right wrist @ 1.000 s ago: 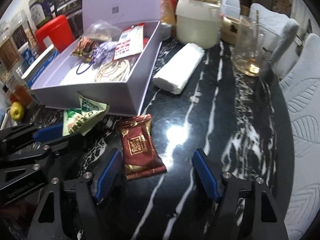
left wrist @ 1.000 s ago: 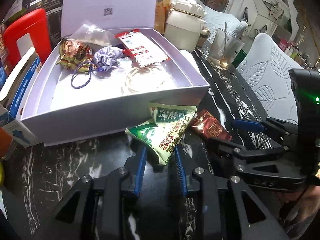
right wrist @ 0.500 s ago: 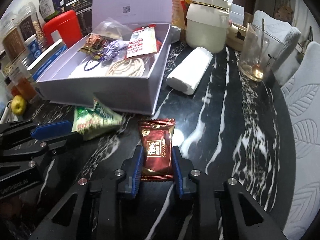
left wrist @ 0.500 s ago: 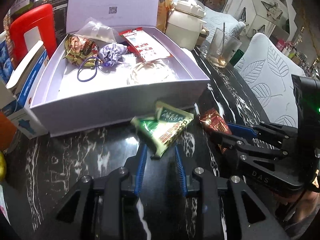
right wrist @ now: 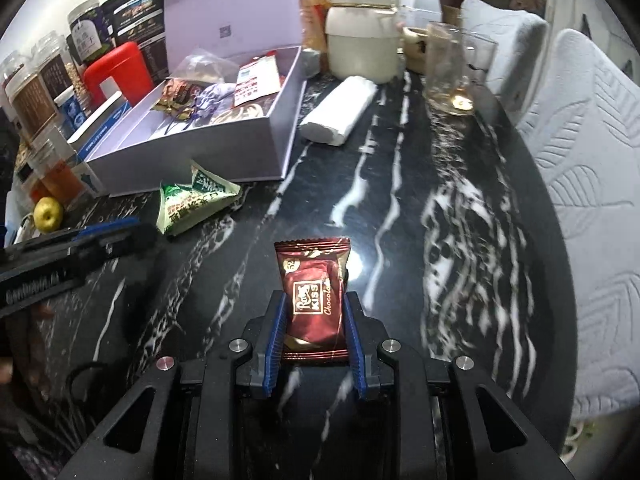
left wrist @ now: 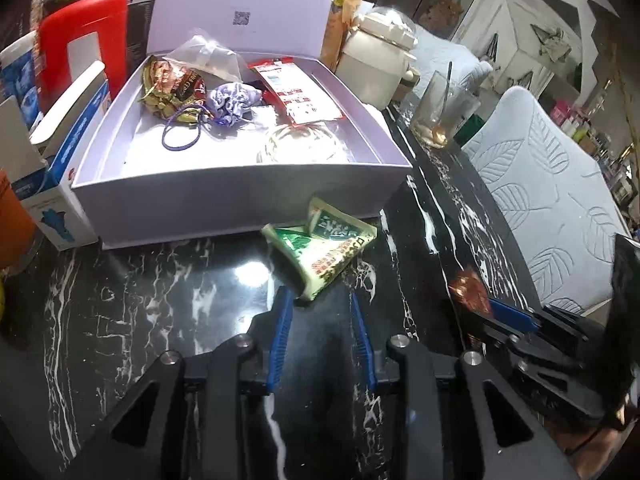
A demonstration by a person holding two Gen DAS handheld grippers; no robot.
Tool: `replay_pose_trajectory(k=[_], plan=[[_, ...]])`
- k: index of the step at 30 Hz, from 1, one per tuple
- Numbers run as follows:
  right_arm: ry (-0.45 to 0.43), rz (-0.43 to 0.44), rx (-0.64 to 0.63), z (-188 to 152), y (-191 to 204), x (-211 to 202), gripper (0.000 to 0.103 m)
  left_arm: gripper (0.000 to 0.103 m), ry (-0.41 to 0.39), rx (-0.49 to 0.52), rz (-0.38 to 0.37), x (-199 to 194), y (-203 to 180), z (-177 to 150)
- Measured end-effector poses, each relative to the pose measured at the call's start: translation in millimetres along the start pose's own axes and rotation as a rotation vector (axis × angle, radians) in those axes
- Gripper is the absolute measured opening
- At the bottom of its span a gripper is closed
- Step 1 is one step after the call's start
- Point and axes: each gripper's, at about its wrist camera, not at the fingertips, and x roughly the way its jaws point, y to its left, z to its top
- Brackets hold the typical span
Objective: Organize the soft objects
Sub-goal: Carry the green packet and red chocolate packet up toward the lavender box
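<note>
My right gripper (right wrist: 314, 330) has its blue fingers clenched on the dark red foil chocolate packet (right wrist: 314, 300), held above the black marble worktop (right wrist: 440, 220). My left gripper (left wrist: 322, 334) fingers are opening; the green-and-cream snack pouch (left wrist: 326, 250) lies just beyond their tips, near the open lilac cardboard box (left wrist: 240, 200).

We see a dark red chocolate wrapper (right wrist: 313, 304) pinched upright between blue pads, lifted above the black marble counter (right wrist: 420, 220). A crumpled green and cream snack packet (left wrist: 326, 246) lies on the counter just before the open lilac box (left wrist: 240, 196) holding other soft bits.
</note>
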Motion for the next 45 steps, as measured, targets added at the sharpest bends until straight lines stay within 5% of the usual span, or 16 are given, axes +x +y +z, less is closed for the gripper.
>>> replay_pose_trajectory(k=[2,4,17,27,30,32,35,45], plan=[[-0.009,-0.012,0.006,-4,-1,-6,0.028,0.084,0.015,0.0,-0.016,6,-4,2],[-0.017,-0.017,0.013,-7,-2,-10,0.028,0.103,0.008,-0.012,-0.032,9,-6,4],[-0.053,-0.042,0.052,-10,-12,-26,0.028,0.103,0.02,-0.05,0.051,44,-18,29],[-0.054,-0.039,0.064,-8,-16,-26,0.028,0.103,0.011,-0.006,0.182,59,-22,34],[-0.052,-0.037,0.068,-8,-17,-25,0.028,0.092,-0.004,0.008,0.151,58,-24,32],[-0.053,-0.038,0.069,-8,-18,-25,0.028,0.074,-0.014,0.018,0.186,57,-26,32],[-0.051,-0.039,0.071,-8,-18,-24,0.028,0.062,-0.025,0.033,0.201,56,-27,32],[-0.057,-0.045,0.068,-8,-18,-25,0.028,0.044,-0.038,0.051,0.161,47,-28,27]])
